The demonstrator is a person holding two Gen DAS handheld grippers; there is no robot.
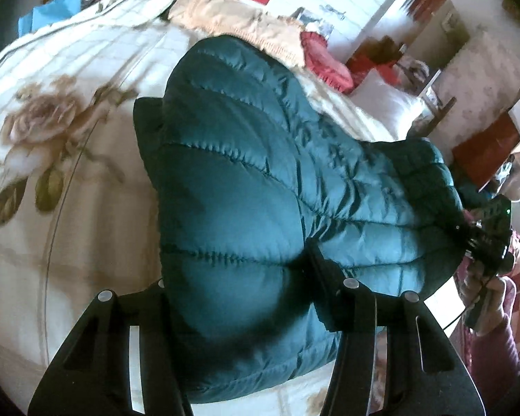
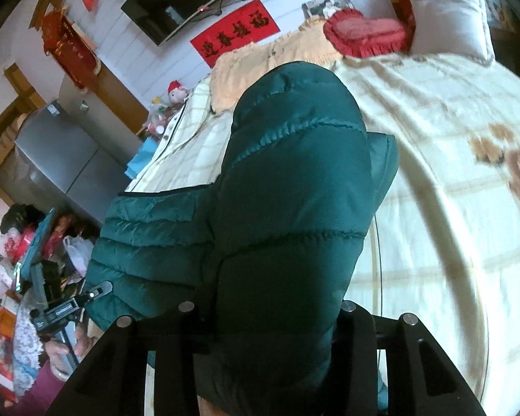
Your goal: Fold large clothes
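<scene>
A teal quilted down jacket hangs lifted over the bed, stretched between both grippers. My left gripper is shut on one end of the jacket, whose puffy fabric bulges between the black fingers and hides the tips. In the right wrist view the jacket fills the centre. My right gripper is shut on the other end, its tips buried in fabric. The other hand's gripper shows at each view's edge.
The bed carries a cream floral quilt, a peach blanket, a red heart cushion and a white pillow near the wall. A grey fridge and a cluttered table stand beside the bed.
</scene>
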